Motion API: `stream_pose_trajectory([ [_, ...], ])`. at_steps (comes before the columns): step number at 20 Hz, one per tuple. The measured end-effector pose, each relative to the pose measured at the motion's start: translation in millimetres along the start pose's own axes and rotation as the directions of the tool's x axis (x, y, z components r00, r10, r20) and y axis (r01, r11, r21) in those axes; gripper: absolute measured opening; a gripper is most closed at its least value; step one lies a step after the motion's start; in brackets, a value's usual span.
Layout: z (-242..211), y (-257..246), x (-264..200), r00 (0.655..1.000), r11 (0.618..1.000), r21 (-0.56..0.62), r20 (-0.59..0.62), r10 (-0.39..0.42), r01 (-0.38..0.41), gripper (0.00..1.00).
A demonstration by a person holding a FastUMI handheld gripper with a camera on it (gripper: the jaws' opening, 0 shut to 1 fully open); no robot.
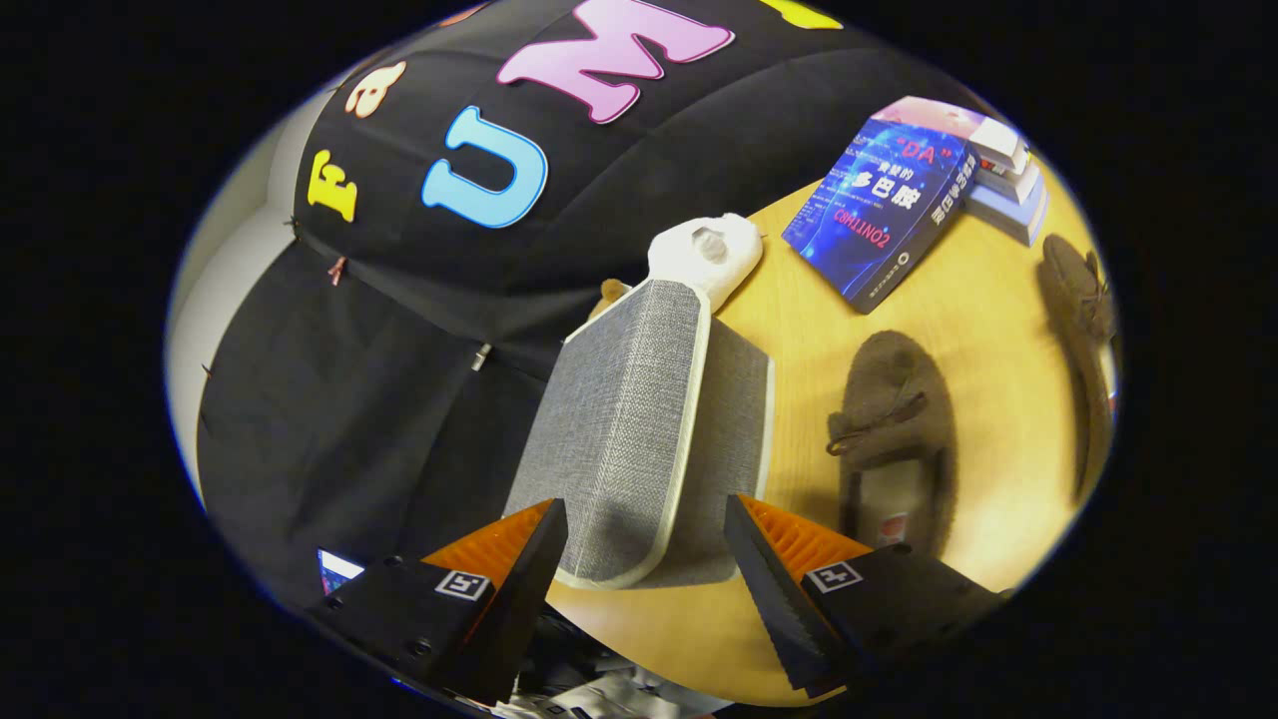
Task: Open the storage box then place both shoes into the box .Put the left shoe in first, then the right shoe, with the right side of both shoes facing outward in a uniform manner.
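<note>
- The gripper [647,559] has its jaws spread wide, pressing on nothing; the near end of the grey fabric storage box [639,419] sits in the gap between the fingers, with no clear contact on either side
- The storage box stands on the wooden table [799,330]; its cream-trimmed lid looks closed, though the tilted view makes that hard to judge
- Just beside the box, on the side of the right finger, a brown shoe [894,429] with a small bow lies on the table, its opening towards the gripper
- A second brown shoe [1083,320] lies well apart from the box, beyond the first shoe
- Touching the far end of the box is a white plush thing [709,255]; what it is I cannot tell
- Beyond the box, past the first shoe, a blue book [884,215] lies near a small stack of books [1008,175]
</note>
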State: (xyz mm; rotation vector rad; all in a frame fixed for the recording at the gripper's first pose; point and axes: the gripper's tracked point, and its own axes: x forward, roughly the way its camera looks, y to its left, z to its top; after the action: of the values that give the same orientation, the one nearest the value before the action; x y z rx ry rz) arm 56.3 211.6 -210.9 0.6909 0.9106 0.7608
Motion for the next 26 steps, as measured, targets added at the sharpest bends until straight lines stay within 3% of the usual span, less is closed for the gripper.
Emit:
stream_pose_trajectory([
  [6,-11.5,-2.2,32.9,0.984,0.977,0.145,-0.068,0.167,-0.156,0.98],
  [11,-12.5,8.5,45.0,0.958,0.908,0.351,-0.086,0.274,-0.228,0.96],
  [13,-12.4,7.6,44.6,0.954,0.892,0.389,-0.088,0.286,-0.232,0.77],
  [16,-8.6,12.9,38.6,0.943,0.875,0.410,-0.089,0.320,-0.258,0.76],
  [21,-1.5,30.7,24.5,0.919,0.835,0.463,-0.098,0.381,-0.296,0.41],
  [22,1.7,39.0,21.9,0.913,0.832,0.461,-0.101,0.395,-0.309,0.41],
  [23,1.2,42.6,18.4,0.912,0.842,0.441,-0.114,0.394,-0.309,0.41],
  [26,3.3,39.0,29.6,0.947,0.913,0.326,-0.122,0.297,-0.244,0.16],
])
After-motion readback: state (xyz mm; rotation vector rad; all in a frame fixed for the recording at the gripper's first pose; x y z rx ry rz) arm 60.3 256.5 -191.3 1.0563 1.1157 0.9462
